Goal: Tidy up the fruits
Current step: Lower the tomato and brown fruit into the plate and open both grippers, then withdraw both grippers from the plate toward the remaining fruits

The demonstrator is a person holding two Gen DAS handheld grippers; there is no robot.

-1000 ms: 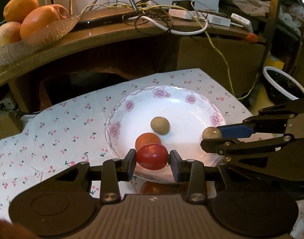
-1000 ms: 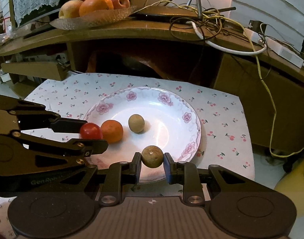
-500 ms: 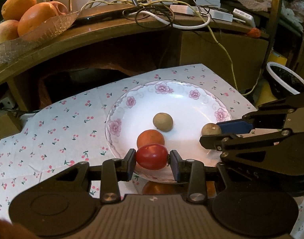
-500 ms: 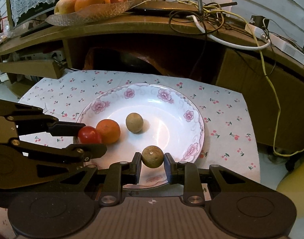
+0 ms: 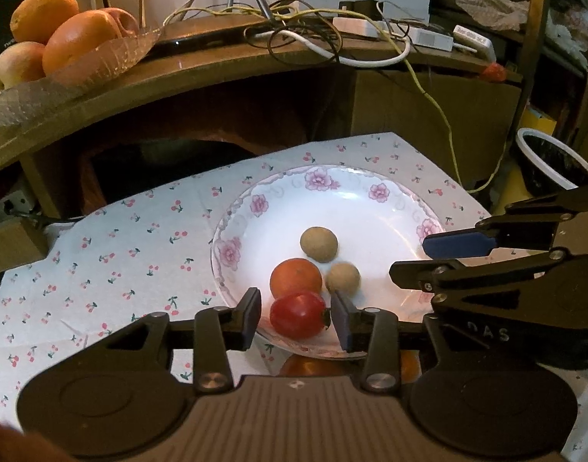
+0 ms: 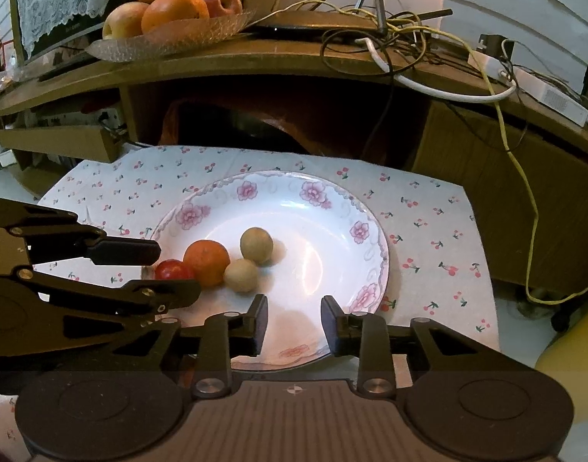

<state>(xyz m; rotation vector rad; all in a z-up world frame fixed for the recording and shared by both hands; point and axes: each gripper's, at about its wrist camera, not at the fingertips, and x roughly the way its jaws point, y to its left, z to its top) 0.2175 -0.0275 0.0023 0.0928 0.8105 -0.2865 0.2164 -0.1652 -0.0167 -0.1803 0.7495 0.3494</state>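
**A:** Where do the two grippers sit?

**B:** Both are low over the near rim of the flowered plate (image 6: pixel 375 260), side by side. The left gripper (image 5: pixel 296 317) points straight ahead across the plate, fingers level. The right gripper (image 6: pixel 293 321) does the same from the plate's right side; from the left wrist camera it shows side-on, its blue-padded finger reaching in over the right rim.

**A:** Is the left one holding anything?

**B:** No. Its jaws stand spread, with the red tomato (image 5: pixel 298 315) between them. There is a clear gap on the left side; on the right the pad is very close to the fruit, and I cannot tell whether it touches. The tomato rests on the plate near the front rim.

**A:** And the right one?

**B:** Released as well, jaws apart with only bare plate between them.

**A:** Where is the rest of the fruit?

**B:** The orange fruit (image 6: pixel 206 257) lies just behind the tomato, touching it or nearly so. A pale round fruit (image 6: pixel 241 275) sits at its right, and a darker tan fruit (image 6: pixel 256 245) just behind that, near the plate's middle. The plate stands on a cherry-print cloth (image 6: pixel 440 231).
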